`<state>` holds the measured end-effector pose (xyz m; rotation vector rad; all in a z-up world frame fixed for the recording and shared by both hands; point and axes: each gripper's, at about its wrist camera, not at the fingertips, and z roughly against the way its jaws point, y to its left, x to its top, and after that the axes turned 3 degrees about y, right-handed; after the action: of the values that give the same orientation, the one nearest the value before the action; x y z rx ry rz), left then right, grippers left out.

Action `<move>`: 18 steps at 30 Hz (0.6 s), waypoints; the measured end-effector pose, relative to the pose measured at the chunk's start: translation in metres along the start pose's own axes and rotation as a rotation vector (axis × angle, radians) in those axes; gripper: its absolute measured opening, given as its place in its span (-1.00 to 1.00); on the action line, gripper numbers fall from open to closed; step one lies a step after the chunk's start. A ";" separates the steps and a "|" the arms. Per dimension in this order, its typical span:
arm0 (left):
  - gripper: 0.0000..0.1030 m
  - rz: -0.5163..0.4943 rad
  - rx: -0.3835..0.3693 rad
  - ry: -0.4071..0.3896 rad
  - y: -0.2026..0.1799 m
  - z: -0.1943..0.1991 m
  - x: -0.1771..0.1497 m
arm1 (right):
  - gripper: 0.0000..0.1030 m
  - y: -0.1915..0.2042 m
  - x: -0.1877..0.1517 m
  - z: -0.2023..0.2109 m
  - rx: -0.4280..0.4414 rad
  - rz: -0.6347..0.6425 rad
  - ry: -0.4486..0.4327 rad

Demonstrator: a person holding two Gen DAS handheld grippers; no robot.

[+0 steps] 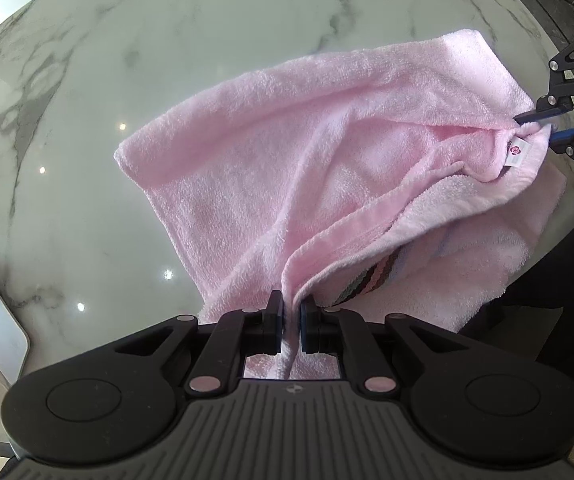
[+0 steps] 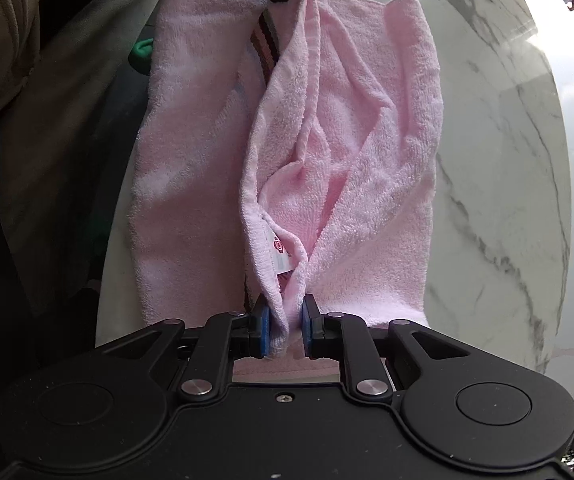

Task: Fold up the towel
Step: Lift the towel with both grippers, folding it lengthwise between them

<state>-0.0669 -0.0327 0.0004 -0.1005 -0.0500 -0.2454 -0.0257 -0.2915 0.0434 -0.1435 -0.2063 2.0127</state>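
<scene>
the pink towel (image 1: 271,168) was pinched tight at one corner by the left tool (image 1: 291,316) and at another by the right tool (image 2: 286,322) — both corners were best carried across together, level, then laid flat on the table (image 1: 87,80).

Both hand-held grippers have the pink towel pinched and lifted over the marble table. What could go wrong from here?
1. The right hand-held gripper holds only a thin bunch of hem beside the white care label; a pull could slip it free.
2. The pink terry towel sags in deep creases between the right gripper and the left hand-held gripper, so the fold may land wrinkled.
3. Its near layer overhangs the white marble table edge toward the person, and could drag off.
</scene>
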 end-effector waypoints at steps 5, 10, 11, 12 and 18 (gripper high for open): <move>-0.86 -0.008 -0.003 0.009 0.011 0.001 0.002 | -0.44 -0.007 -0.003 0.011 0.032 -0.052 -0.023; -0.86 -0.014 -0.005 0.014 0.016 -0.002 0.006 | -0.42 -0.023 0.002 0.020 0.125 -0.144 -0.060; -0.86 -0.015 -0.006 0.013 0.017 -0.002 0.007 | -0.42 -0.024 0.003 0.020 0.137 -0.149 -0.058; -0.86 -0.015 -0.009 0.013 0.018 -0.002 0.007 | -0.42 -0.025 0.005 0.021 0.148 -0.148 -0.055; -0.86 -0.015 -0.016 0.015 0.024 -0.003 0.009 | -0.42 -0.023 0.010 0.033 0.182 -0.137 -0.037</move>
<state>-0.0521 -0.0122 -0.0044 -0.1147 -0.0340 -0.2620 -0.0163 -0.2750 0.0803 0.0230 -0.0546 1.8876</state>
